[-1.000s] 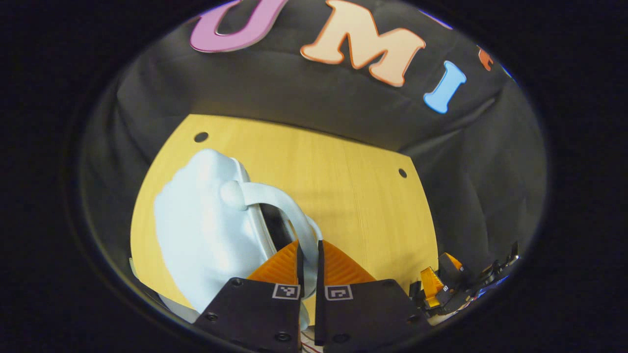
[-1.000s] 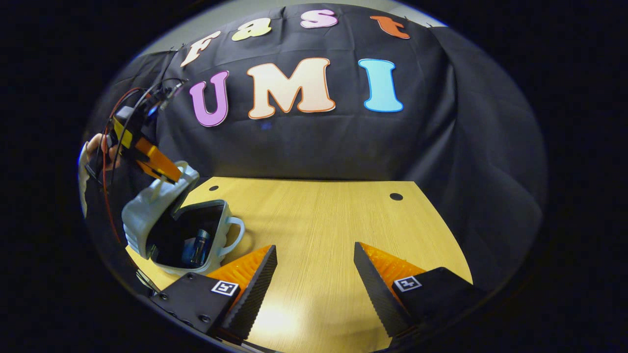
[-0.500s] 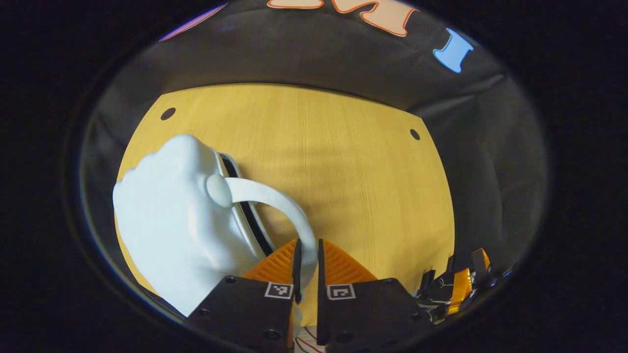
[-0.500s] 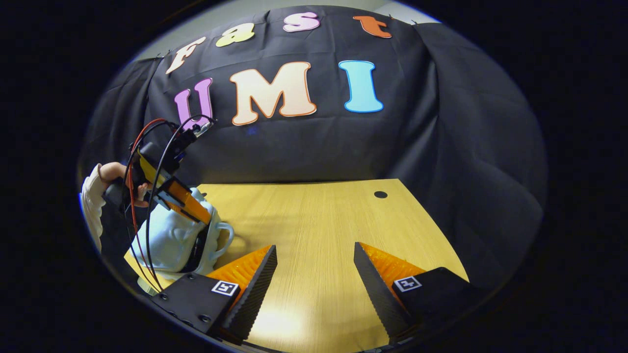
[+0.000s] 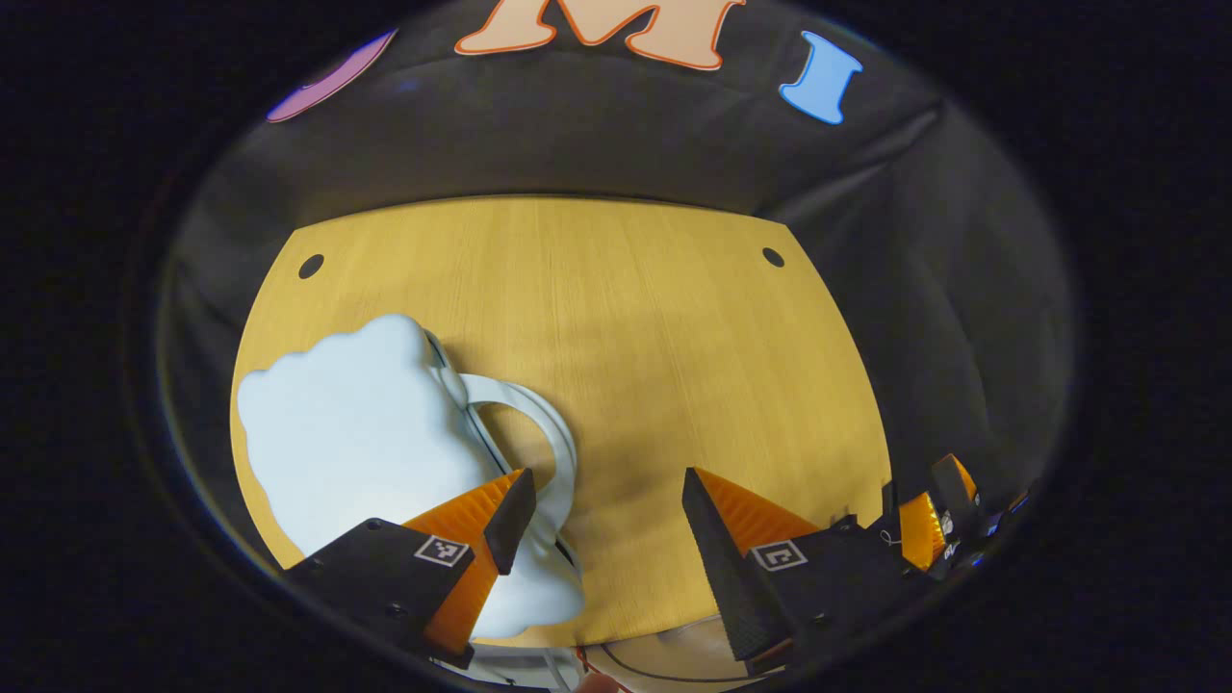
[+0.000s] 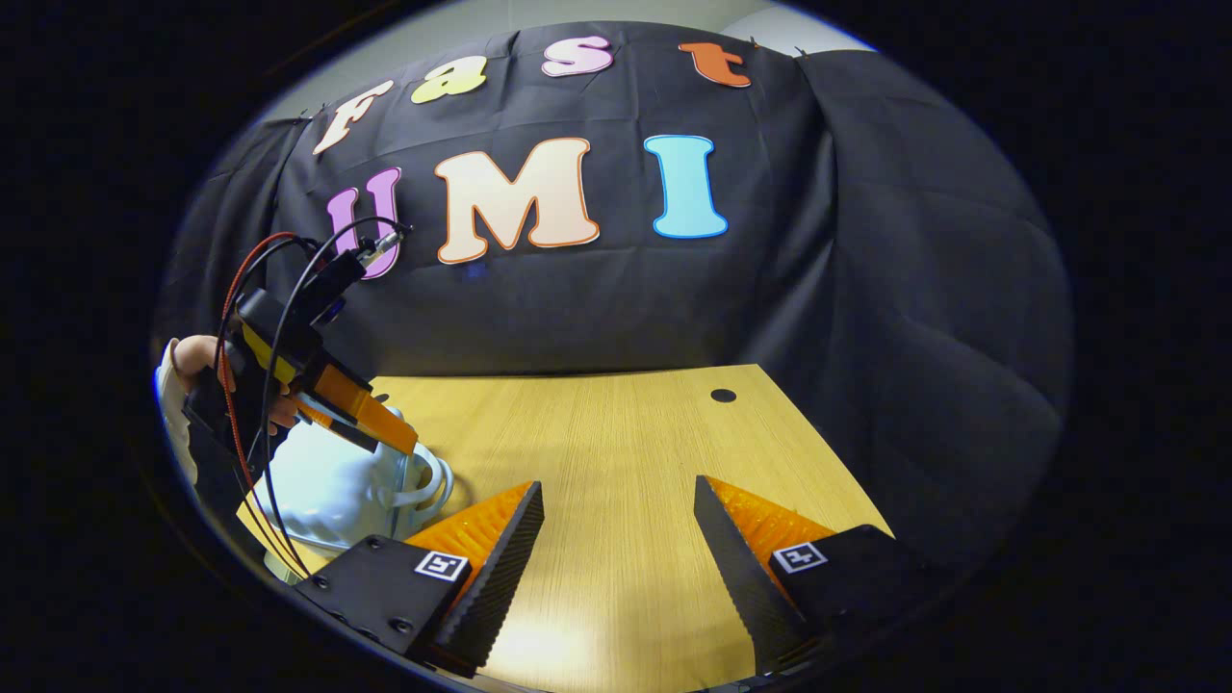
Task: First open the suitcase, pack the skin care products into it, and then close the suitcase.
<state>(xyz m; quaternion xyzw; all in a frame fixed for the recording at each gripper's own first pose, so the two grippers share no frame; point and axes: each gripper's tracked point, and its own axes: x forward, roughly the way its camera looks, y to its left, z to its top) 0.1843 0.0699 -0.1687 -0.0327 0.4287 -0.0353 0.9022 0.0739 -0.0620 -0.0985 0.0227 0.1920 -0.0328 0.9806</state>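
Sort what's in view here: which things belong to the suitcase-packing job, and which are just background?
Part of the job:
- pale blue suitcase, lid down, on the table
- its handle
- left gripper, open above the handle
- right gripper, open, holding nothing

Not part of it:
- wooden table
- black cloth wall

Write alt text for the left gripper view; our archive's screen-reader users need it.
A pale blue suitcase lies closed on a wooden table, its looped handle toward the open left gripper. The right gripper shows at the table's right edge.
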